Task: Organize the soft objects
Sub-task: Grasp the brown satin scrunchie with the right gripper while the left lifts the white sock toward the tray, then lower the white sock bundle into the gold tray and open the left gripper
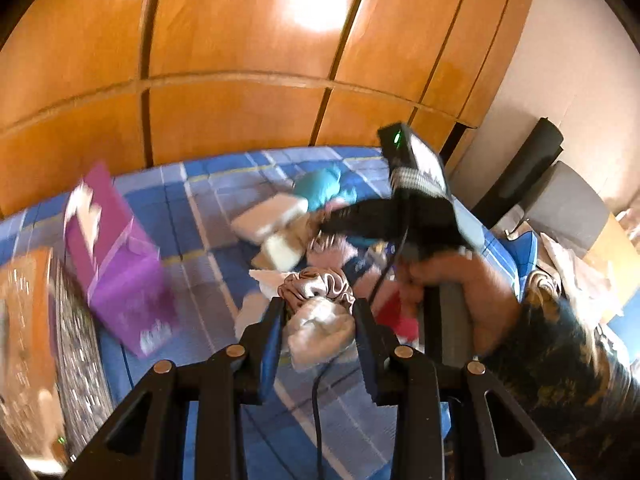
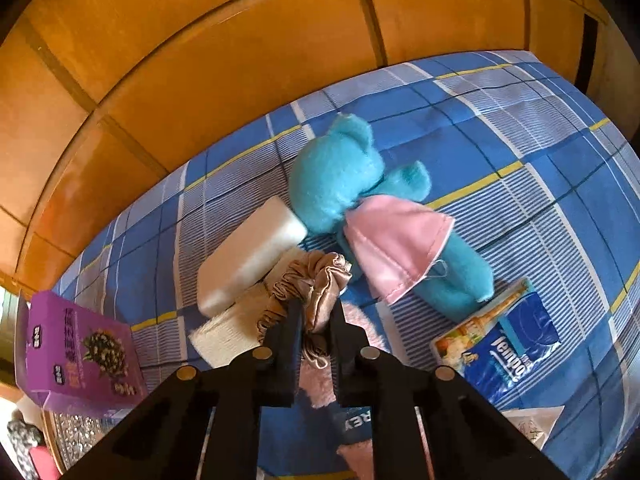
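Observation:
In the right wrist view my right gripper [image 2: 318, 310] is shut on a beige satin scrunchie [image 2: 316, 276], which lies on the blue plaid bedsheet [image 2: 500, 128] against a white sponge block [image 2: 248, 252] and a folded white cloth [image 2: 228, 332]. Just beyond lies a teal plush bear [image 2: 340, 172] with a pink face mask [image 2: 396, 240] across its body. In the left wrist view my left gripper [image 1: 318, 312] is shut on a white fluffy bundle [image 1: 320, 332], held above the sheet. The scrunchie [image 1: 316, 284] shows just past it.
A purple box [image 2: 80, 352] [image 1: 120, 264] stands at the left. A blue Tempo tissue pack [image 2: 500, 344] lies at the right. Orange [image 1: 24, 340] and glittery [image 1: 76, 360] boxes sit at the far left. A wooden wardrobe [image 1: 240, 60] backs the bed. A person's hand [image 1: 480, 292] is at the right.

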A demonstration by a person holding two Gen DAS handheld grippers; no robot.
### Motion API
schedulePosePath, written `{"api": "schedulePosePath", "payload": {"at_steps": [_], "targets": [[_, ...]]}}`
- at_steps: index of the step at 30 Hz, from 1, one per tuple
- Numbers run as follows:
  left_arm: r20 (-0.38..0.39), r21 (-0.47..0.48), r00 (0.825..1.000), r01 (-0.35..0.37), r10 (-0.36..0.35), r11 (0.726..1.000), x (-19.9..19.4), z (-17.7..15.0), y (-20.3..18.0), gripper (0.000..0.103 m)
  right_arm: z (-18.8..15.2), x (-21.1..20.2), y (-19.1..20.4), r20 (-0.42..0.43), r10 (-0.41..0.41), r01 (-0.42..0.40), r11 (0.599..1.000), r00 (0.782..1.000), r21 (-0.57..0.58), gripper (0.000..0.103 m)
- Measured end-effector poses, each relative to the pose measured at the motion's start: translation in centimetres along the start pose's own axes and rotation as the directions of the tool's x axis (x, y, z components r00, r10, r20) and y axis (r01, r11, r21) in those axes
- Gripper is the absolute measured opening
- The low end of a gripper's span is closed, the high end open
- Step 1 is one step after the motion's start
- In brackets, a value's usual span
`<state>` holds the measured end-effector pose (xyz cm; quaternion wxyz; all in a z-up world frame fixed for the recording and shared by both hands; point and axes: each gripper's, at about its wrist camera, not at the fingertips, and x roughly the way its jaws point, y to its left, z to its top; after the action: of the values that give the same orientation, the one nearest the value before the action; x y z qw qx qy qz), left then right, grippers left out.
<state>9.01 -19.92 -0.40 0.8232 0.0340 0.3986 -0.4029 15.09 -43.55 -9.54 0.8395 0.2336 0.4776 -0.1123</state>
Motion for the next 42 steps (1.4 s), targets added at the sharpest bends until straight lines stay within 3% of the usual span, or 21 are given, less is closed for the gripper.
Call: {"api": "schedulePosePath", "payload": {"at_steps": [6, 10, 14, 17, 20, 26, 30, 33, 36, 40, 42], "targets": [[0.058, 0.02, 0.996, -0.066, 0.064, 0.998, 0.4, 5.8, 0.6, 0.034, -0.4, -0.2, 1.2, 0.016, -0.013, 0.014, 0.998, 1.0, -0.06, 0.01], [0.114, -0.036, 0.979, -0.164, 0.167, 0.986, -0.5, 10.1, 3.7, 0.034, -0.6, -0.1, 1.9, 0.029, -0.035, 0.038, 0.993, 0.999, -0.112, 0.01], [0.149, -0.13, 0.937, -0.299, 0.317, 0.945, -3.1, 12.5, 8.9, 0.034, -0.8, 0.5, 2.9, 0.014, -0.043, 0.045, 0.984, 0.999, -0.173, 0.01], [0.146, -0.206, 0.896, -0.387, 0.419, 0.899, -6.0, 11.9, 13.1, 0.034, -1.1, 0.9, 3.8, 0.009, -0.062, 0.062, 0.973, 0.998, -0.221, 0.01], [0.125, -0.266, 0.86, -0.452, 0.495, 0.852, -9.2, 9.3, 16.6, 0.034, -1.3, 1.3, 4.2, 0.01, -0.091, 0.09, 0.964, 0.996, -0.249, 0.01], [0.084, -0.369, 0.786, -0.546, 0.612, 0.752, -16.1, 0.0, 21.2, 0.035, -1.4, 1.7, 4.1, 0.006, -0.11, 0.108, 0.961, 0.994, -0.254, 0.01], [0.024, -0.486, 0.759, -0.56, 0.651, 0.671, -19.3, -7.2, 23.7, 0.035, -1.5, 2.0, 4.1, 0.0, -0.114, 0.111, 0.962, 0.993, -0.25, 0.01], [-0.03, -0.548, 0.755, -0.561, 0.655, 0.621, -19.7, -11.6, 24.6, 0.035, -1.7, 2.1, 4.3, 0.007, -0.13, 0.128, 0.957, 0.991, -0.261, 0.01], [-0.094, -0.56, 0.759, -0.576, 0.645, 0.596, -18.2, -14.7, 24.6, 0.035, -1.9, 2.3, 4.7, 0.019, -0.153, 0.152, 0.947, 0.988, -0.284, 0.01], [-0.136, -0.561, 0.779, -0.57, 0.613, 0.6, -16.3, -17.4, 23.6, 0.036, -2.2, 2.4, 5.0, 0.038, -0.174, 0.177, 0.933, 0.984, -0.312, 0.01], [-0.143, -0.543, 0.787, -0.57, 0.601, 0.617, -15.4, -17.7, 22.8, 0.037, -2.3, 2.5, 5.1, 0.046, -0.18, 0.185, 0.928, 0.983, -0.323, 0.011]]}}
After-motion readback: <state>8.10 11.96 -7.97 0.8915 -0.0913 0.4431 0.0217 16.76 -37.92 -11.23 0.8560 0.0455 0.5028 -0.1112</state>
